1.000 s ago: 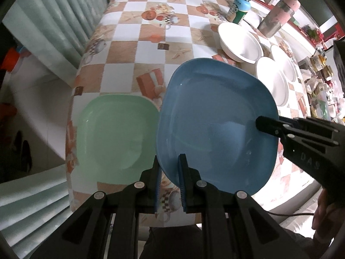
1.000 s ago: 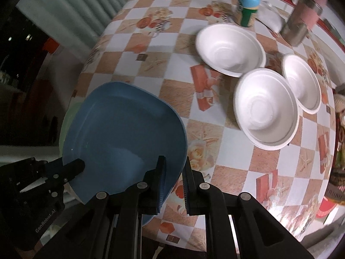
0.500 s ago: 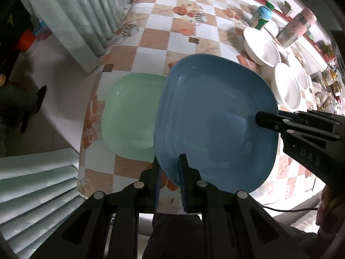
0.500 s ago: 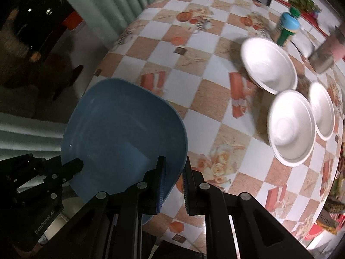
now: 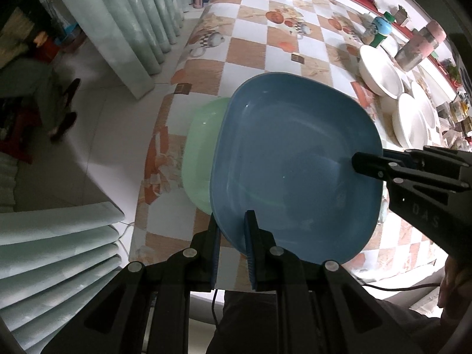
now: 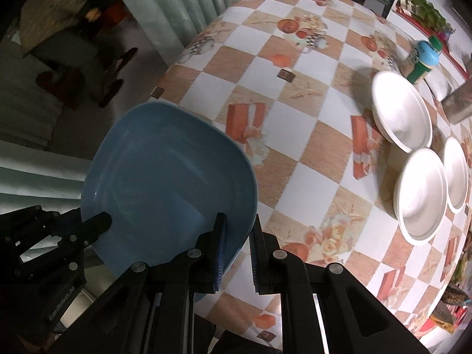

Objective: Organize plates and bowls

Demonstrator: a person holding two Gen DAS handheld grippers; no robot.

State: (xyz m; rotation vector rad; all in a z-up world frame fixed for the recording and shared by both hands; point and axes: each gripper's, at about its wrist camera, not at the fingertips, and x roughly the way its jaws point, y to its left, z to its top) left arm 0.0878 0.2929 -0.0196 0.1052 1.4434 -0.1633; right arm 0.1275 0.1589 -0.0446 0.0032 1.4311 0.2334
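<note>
A blue square plate (image 5: 295,171) hangs above the checked table, held from two sides. My left gripper (image 5: 232,221) is shut on its near rim. My right gripper (image 6: 238,221) is shut on the opposite rim and shows in the left wrist view as a black finger (image 5: 365,163) at the plate's right edge. A pale green plate (image 5: 200,153) lies on the table near its left edge, more than half covered by the blue plate (image 6: 168,171); the right wrist view does not show it. Three white bowls (image 6: 401,109) (image 6: 421,194) (image 6: 457,174) sit at the right.
A bottle with a blue cap (image 5: 380,29) and a metal tumbler with a pink lid (image 5: 419,47) stand behind the bowls. Pale curtains (image 5: 141,29) hang left of the table, and the table's left edge (image 5: 159,135) drops to a tiled floor. A person's hand (image 5: 454,283) shows at the lower right.
Both grippers have carried the blue plate leftward over the green plate, which is now far more covered. The bowls have slid toward the right of both views.
</note>
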